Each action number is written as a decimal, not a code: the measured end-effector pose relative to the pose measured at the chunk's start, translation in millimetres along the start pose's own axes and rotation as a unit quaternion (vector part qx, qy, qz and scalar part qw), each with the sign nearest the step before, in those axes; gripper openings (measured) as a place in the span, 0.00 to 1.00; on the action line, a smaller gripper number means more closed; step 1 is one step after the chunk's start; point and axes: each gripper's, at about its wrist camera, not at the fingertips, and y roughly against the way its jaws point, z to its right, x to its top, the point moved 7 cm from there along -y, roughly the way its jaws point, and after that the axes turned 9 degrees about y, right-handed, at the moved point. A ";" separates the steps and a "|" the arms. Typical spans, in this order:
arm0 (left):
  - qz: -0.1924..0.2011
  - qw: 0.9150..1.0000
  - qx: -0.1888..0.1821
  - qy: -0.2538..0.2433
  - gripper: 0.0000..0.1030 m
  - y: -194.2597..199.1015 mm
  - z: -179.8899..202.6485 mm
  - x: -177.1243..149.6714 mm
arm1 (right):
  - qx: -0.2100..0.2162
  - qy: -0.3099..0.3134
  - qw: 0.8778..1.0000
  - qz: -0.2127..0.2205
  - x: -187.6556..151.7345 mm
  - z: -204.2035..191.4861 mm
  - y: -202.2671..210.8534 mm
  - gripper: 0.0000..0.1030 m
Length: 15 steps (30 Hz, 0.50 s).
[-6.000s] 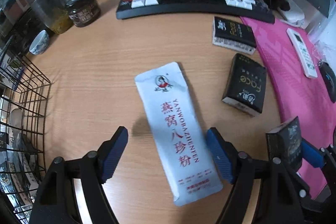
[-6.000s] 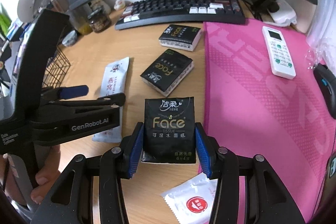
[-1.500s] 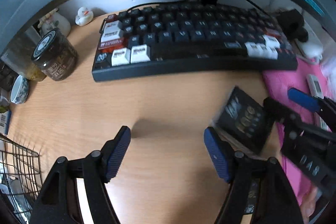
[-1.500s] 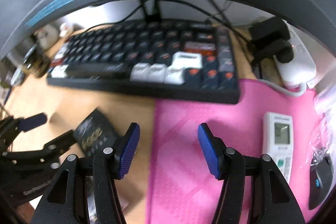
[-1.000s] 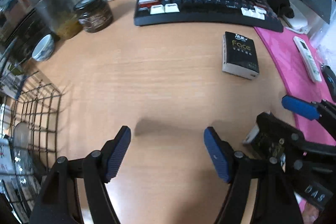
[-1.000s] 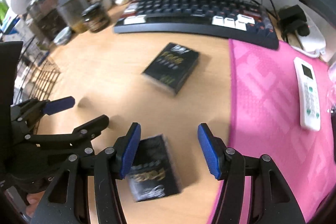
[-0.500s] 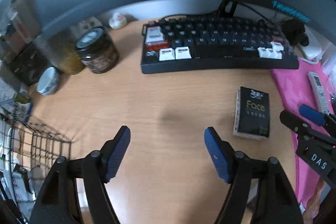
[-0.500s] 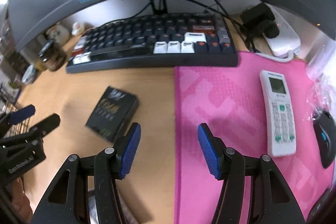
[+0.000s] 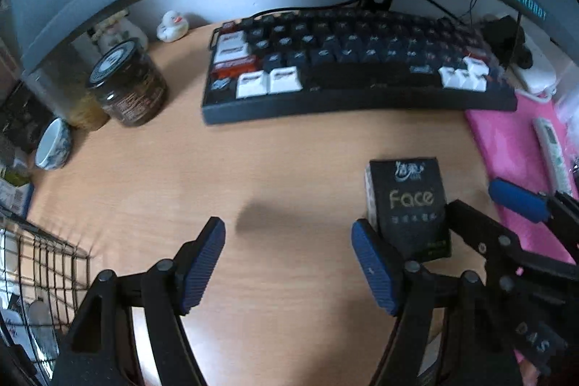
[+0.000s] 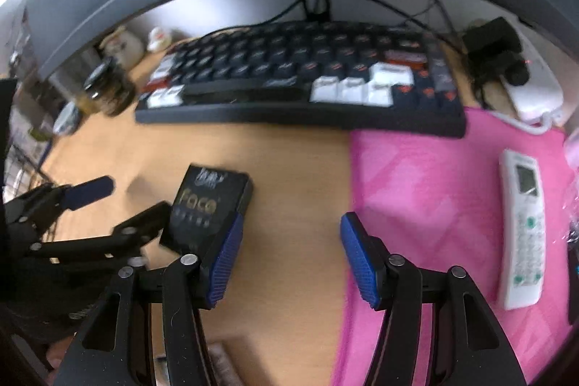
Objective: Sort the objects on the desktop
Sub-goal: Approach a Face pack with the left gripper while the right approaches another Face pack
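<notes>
**Tissue pack now sits between the two grippers**

Half a second back the black "Face" tissue pack [image 9: 409, 205] lay clear of the left gripper [image 9: 287, 264], at mid-right of the left wrist view; now it touches the outer edge of that gripper's right finger in the picture. Both sets of jaws stand spread, nothing between the pads.

In the right wrist view the pack [image 10: 208, 208] lies left of the right gripper [image 10: 289, 259], partly behind its left finger. Long axis runs roughly up-frame in both views. Neither gripper straddles it; which is nearer I cannot tell. Wire basket [image 9: 43, 263] at lower left, apparently the destination.
</notes>
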 end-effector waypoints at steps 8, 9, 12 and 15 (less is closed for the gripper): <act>0.019 0.999 0.022 0.030 0.74 19.9 -38.7 -3.1 | -0.029 0.002 0.999 0.019 -2.9 -4.5 17.2 0.53; 0.017 0.999 0.023 0.034 0.74 19.1 -41.5 -2.7 | -0.029 0.002 0.999 0.018 -1.4 -3.1 17.0 0.53; 0.008 0.999 0.026 0.035 0.74 10.0 -45.5 -1.7 | -0.031 0.002 0.999 0.011 0.0 -0.6 11.7 0.53; -0.005 0.999 0.022 0.035 0.74 -2.1 -41.8 0.3 | -0.027 0.003 1.000 0.003 0.4 0.9 3.3 0.53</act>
